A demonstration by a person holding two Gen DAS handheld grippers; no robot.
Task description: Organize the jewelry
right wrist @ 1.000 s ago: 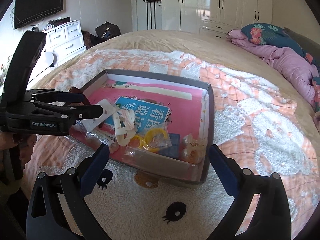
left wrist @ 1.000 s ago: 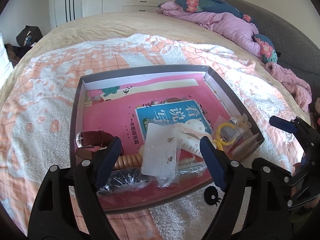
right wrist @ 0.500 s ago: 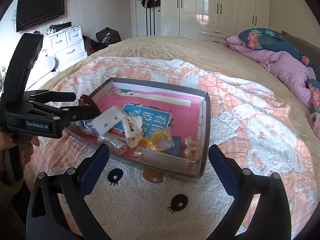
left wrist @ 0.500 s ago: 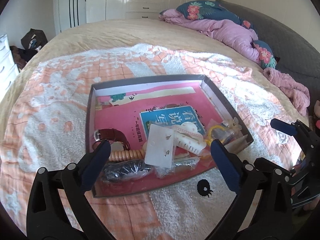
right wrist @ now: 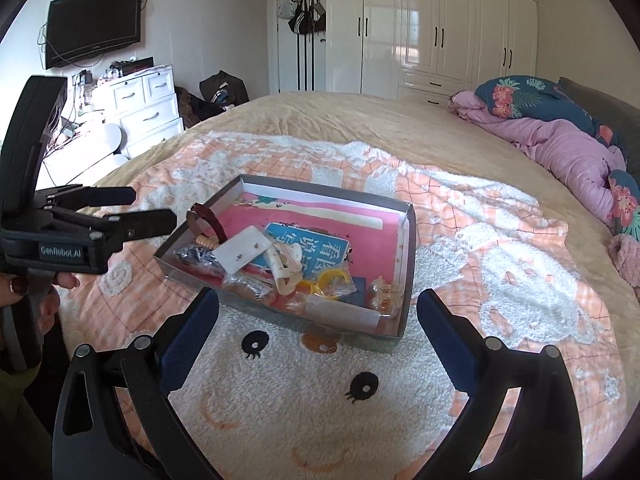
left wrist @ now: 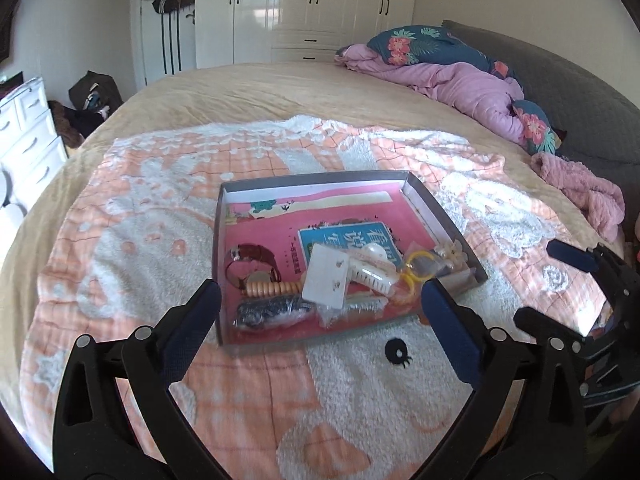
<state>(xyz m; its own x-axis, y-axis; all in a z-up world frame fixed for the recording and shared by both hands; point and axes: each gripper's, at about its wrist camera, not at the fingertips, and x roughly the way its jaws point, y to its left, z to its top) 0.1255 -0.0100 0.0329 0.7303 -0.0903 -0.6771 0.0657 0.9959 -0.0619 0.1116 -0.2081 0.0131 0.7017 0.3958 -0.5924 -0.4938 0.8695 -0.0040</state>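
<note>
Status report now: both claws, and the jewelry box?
Left claw open, empty. Right claw open, empty. Jewelry box on blanket, items piled inside. Nothing in the way.

Jewelry [left wrist: 344, 280] in box [left wrist: 440, 216] on blanket [left wrist: 160, 200], pillow [left wrist: 428, 46] behind.

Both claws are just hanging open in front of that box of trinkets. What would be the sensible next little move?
Probably bring the left gripper forward and down over the white earring card: it lies on top of the pile in the box, and both grippers are open and empty.
</note>
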